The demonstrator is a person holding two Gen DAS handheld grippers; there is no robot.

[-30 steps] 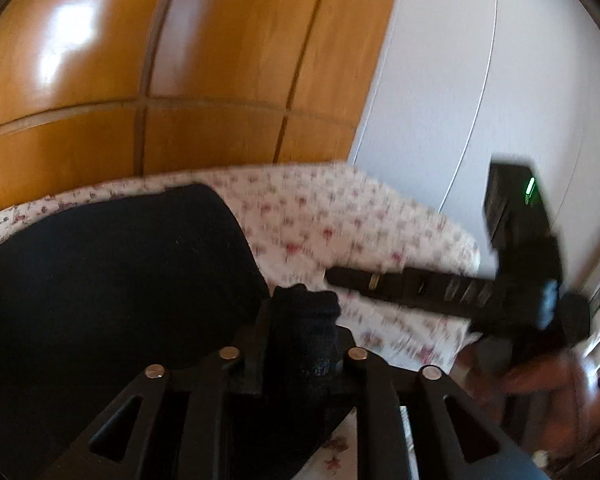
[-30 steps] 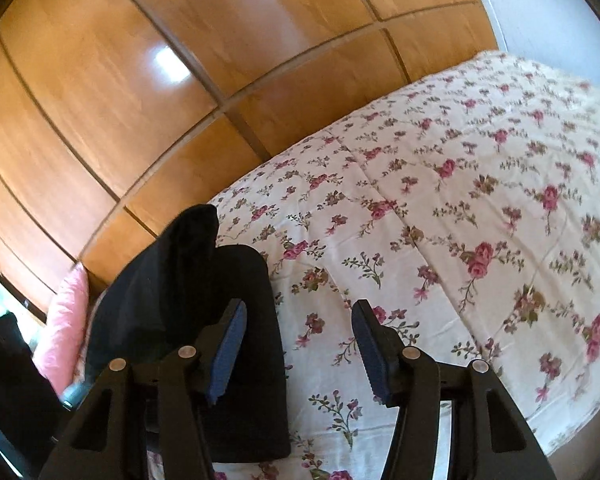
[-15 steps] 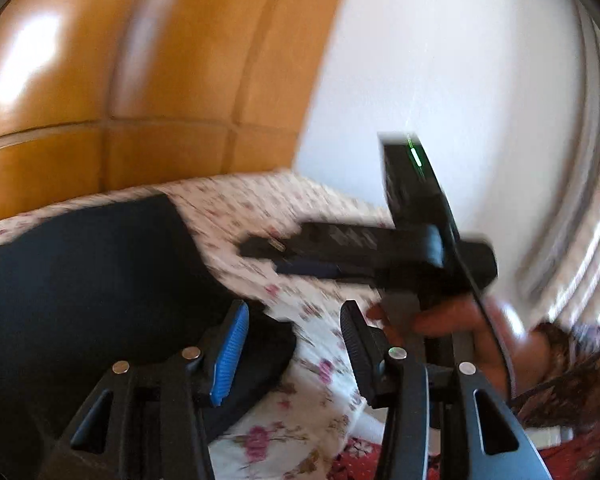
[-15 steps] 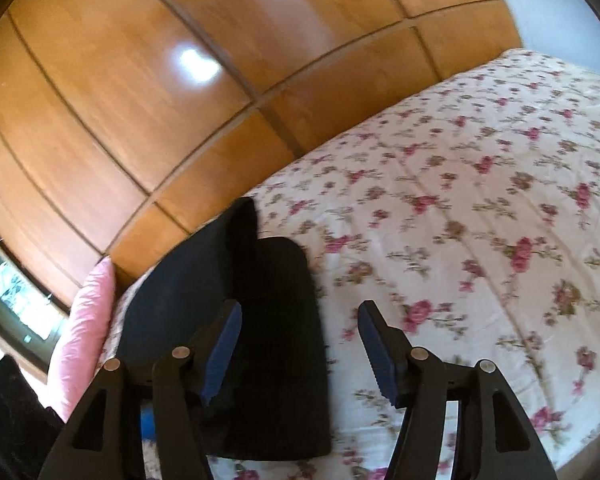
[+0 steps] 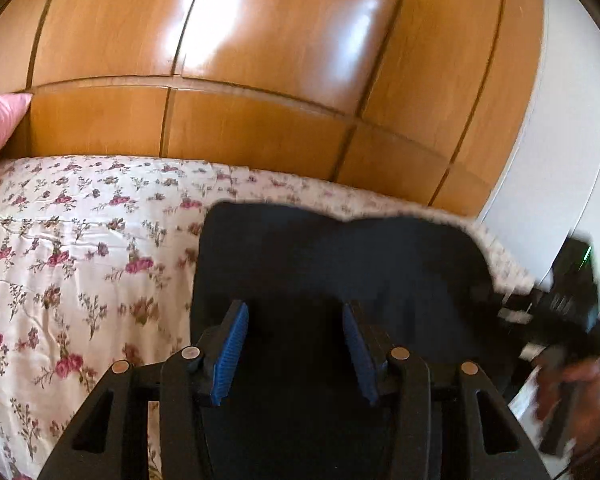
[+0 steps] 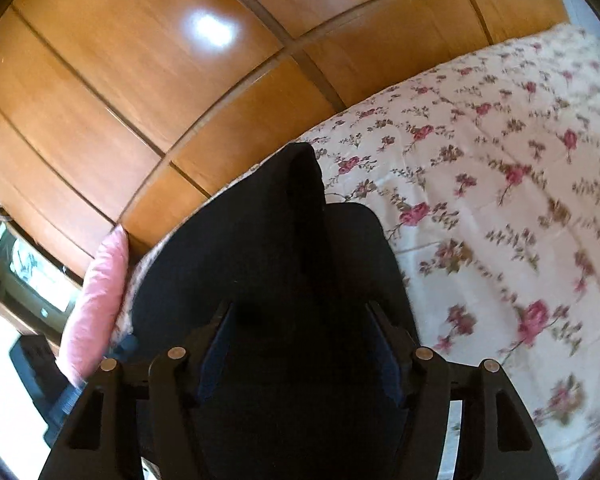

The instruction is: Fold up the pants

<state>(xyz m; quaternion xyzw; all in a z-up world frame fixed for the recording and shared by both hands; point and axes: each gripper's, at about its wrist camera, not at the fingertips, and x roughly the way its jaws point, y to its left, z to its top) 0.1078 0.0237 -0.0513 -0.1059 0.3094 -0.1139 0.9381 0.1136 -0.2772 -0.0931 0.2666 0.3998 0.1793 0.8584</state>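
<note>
Black pants (image 5: 340,264) lying on a bed (image 5: 80,240) covered with a floral spread, in front of a wooden wardrobe (image 5: 260,80); a pink pillow (image 6: 96,300) rests at the bed's edge. In the left wrist view the garment appears as a compact, roughly rectangular dark pad with rounded corners. In the right wrist view 1 layer sits raised over another, with a ridge running along the top. This suggests that at least 1 fold is already made, though the number of layers cannot be counted.

The left gripper (image 5: 296,344) is released: its 2 blue-padded fingers stand apart over the fabric with nothing between them. The right gripper (image 6: 300,352) is likewise spread, its fingers framing the dark cloth without pinching it. It also shows blurred at the right edge of the left wrist view.

Judged state of task: folding well advanced. Remaining work is probably a final fold or flattening of the raised ridge.
</note>
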